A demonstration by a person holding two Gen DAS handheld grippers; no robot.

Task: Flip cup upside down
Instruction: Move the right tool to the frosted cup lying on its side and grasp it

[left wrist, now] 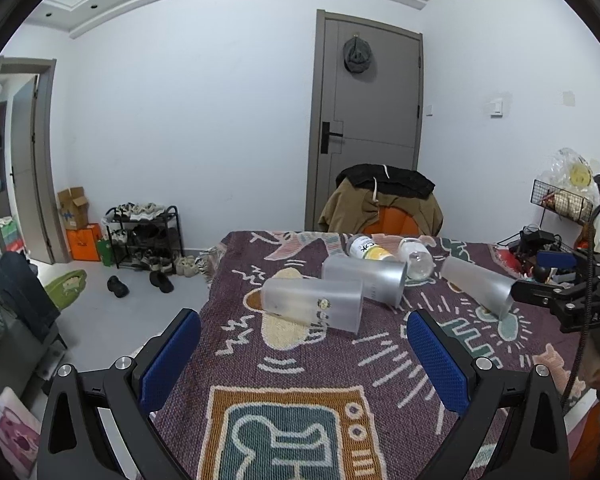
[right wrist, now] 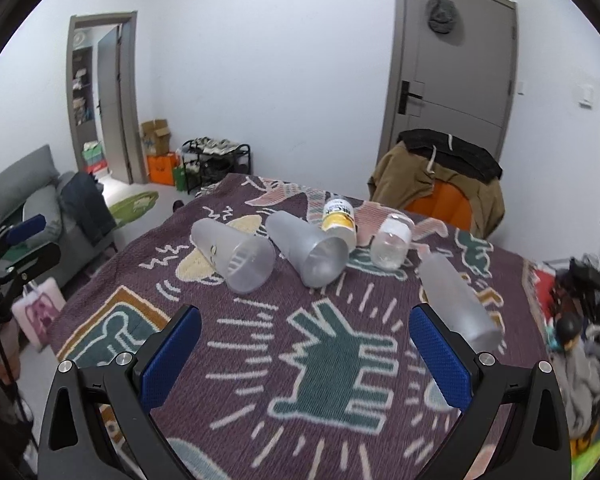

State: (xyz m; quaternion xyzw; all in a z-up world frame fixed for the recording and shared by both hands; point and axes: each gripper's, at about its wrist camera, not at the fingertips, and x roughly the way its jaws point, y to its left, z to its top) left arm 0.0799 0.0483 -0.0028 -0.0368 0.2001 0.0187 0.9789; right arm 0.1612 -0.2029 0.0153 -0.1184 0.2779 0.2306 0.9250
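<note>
Left jaws: the left gripper (left wrist: 304, 364) is spread wide, nothing between its blue pads, above the patterned table cover (left wrist: 300, 420).
Right jaws: the right gripper (right wrist: 305, 360) is likewise spread apart and holds nothing.
Cups: three frosted cups lie on their sides on the cover.
Left cup (right wrist: 232, 254): the one with a small cartoon print, mouth turned toward the right wrist camera.
Middle cup (right wrist: 306, 250): just beside the left cup, mouth also facing that camera.
Right cup (right wrist: 458, 300): apart from the other two, lying just beyond the right gripper's right finger.
Behind the cups: a yellow-labelled bottle (right wrist: 340, 216) and a clear jar (right wrist: 392, 246), both on their sides.
Farther back: a chair draped with jackets (right wrist: 436, 172), then a grey door (right wrist: 456, 60).
Floor at left: a shoe rack (left wrist: 144, 236).
</note>
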